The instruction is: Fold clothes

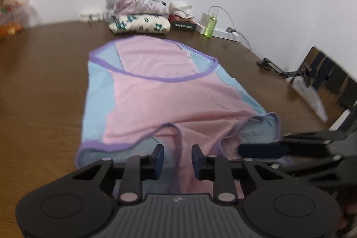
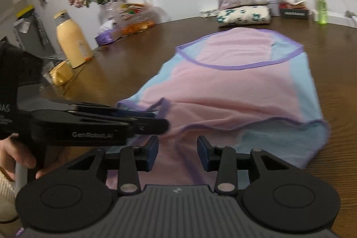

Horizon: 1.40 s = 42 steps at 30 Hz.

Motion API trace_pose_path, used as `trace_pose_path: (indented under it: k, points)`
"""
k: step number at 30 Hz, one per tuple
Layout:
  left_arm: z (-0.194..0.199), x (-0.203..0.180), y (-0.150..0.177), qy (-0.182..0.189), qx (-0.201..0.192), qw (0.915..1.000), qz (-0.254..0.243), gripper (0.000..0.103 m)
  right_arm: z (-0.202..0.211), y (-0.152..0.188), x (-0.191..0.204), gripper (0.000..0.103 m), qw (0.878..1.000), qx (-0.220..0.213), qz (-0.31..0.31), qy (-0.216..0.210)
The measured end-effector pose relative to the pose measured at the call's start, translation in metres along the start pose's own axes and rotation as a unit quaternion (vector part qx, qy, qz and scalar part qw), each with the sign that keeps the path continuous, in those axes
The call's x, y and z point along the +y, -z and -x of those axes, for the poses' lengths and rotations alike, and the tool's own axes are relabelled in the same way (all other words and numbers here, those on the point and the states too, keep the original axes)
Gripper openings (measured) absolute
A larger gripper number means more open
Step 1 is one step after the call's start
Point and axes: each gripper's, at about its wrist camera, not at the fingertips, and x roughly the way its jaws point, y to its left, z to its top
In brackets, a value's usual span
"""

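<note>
Garment spread for folding: pink-and-blue knit top with purple trim (image 1: 160, 90) lay flat, centre frame.
Left gripper (image 1: 177, 160) and right gripper (image 2: 177, 153) hovered agape over the near hem, likely to pinch it.

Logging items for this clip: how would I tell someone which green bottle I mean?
Start from the brown table and go to its far edge by the white wall. Past the stack of folded clothes and the dark box, the green bottle stands upright against a white charger block. It is the only clear, bright green thing there.

Brown table (image 1: 44, 73) bears pink garment (image 1: 160, 90), folded clothes (image 1: 139, 23).
</note>
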Motion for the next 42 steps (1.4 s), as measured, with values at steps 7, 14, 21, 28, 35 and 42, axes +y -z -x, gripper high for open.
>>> trace_pose_path:
  k: [7, 14, 21, 28, 35, 42]
  points:
    - [0.006, 0.009, 0.002, 0.029, -0.017, 0.9978, 0.057, 0.001, -0.001, 0.003, -0.006, 0.002, 1.000, -0.005, -0.025, -0.001]
    - [0.043, 0.014, 0.013, 0.044, -0.049, 0.9945, 0.081, 0.000, 0.054, 0.011, -0.025, 0.002, 0.994, -0.057, -0.088, -0.033]
    - [0.034, 0.010, 0.032, 0.038, -0.027, 0.9947, 0.091, 0.028, 0.049, 0.034, -0.021, 0.006, 0.995, -0.041, -0.090, -0.004]
    - [0.032, 0.015, 0.031, 0.050, -0.020, 0.9939, 0.096, 0.029, 0.016, 0.002, -0.020, 0.046, 0.994, -0.033, -0.093, -0.046]
    - [0.032, 0.009, 0.037, 0.079, -0.020, 0.9929, 0.087, 0.027, 0.019, 0.011, -0.005, 0.006, 0.997, -0.037, -0.067, -0.007]
    - [0.036, 0.001, 0.033, 0.102, -0.048, 0.9896, 0.090, 0.006, 0.066, 0.038, 0.000, 0.006, 0.986, -0.145, -0.079, -0.013]
